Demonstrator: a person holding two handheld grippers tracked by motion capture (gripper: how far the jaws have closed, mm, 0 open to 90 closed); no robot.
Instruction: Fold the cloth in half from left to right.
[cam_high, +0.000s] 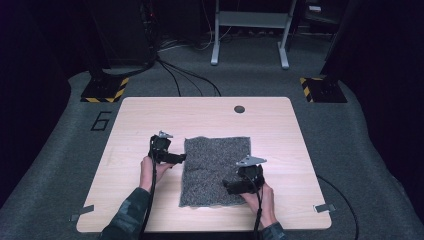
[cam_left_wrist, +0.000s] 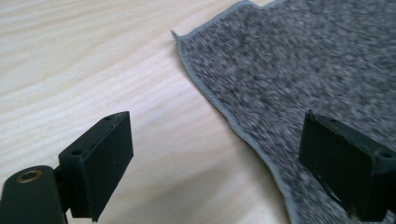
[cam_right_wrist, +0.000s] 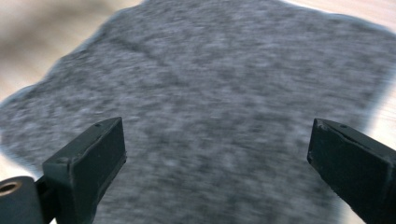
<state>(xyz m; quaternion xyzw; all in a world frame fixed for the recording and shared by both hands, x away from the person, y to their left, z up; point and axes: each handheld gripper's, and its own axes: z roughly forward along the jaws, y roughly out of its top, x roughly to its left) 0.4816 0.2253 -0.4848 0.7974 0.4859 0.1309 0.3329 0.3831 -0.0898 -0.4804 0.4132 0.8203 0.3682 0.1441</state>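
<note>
A grey speckled cloth (cam_high: 215, 170) lies flat in the middle of the light wooden table (cam_high: 150, 115). My left gripper (cam_high: 183, 158) is at the cloth's left edge with its jaws pointing right. In the left gripper view the left gripper (cam_left_wrist: 215, 128) stands open, with the cloth's hemmed edge (cam_left_wrist: 219, 105) running between the jaws and nothing pinched. My right gripper (cam_high: 228, 186) hovers over the cloth's near right part, pointing left. In the right gripper view the right gripper (cam_right_wrist: 217, 130) is open wide above the blurred cloth (cam_right_wrist: 224, 88).
A dark round hole (cam_high: 239, 109) sits near the table's far edge. Metal clips (cam_high: 81, 212) (cam_high: 325, 207) mark the front corners. On the floor behind are stand bases with yellow-black tape (cam_high: 105, 90), cables (cam_high: 190, 77) and a white frame (cam_high: 250, 30).
</note>
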